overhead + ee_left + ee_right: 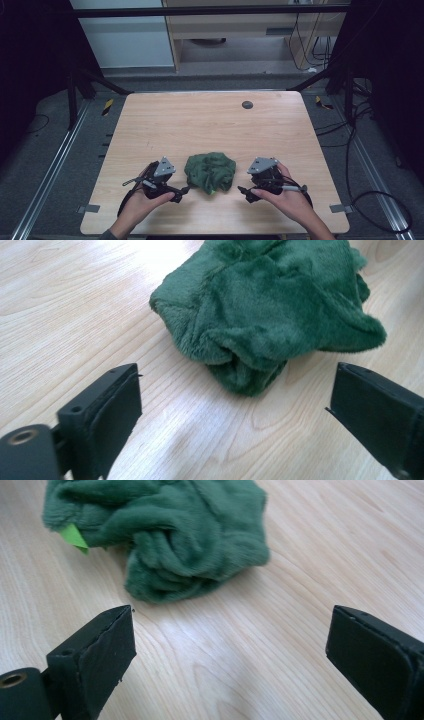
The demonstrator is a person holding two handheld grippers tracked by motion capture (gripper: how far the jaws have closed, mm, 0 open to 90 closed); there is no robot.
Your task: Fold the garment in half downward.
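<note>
A crumpled green plush cloth lies bunched on a light wooden table, toward the near edge and about midway between left and right. A person's hands come in from the near side, each holding a two-jaw gripper. The left gripper sits just left of the cloth, its tip near the cloth's near-left edge; the right gripper sits just right of it, a little apart. Both point inward at the cloth.

In the left gripper view, the left gripper has its black jaws spread wide with bare table between them, and the cloth lies just beyond, untouched. In the right gripper view, the right gripper likewise stands open and holds nothing, the cloth lying ahead and toward the left jaw. A small bright green tag pokes from the cloth's edge there.

A small dark round disc is set in the table near its far edge. Cables trail over the grey floor to the right of the table.
</note>
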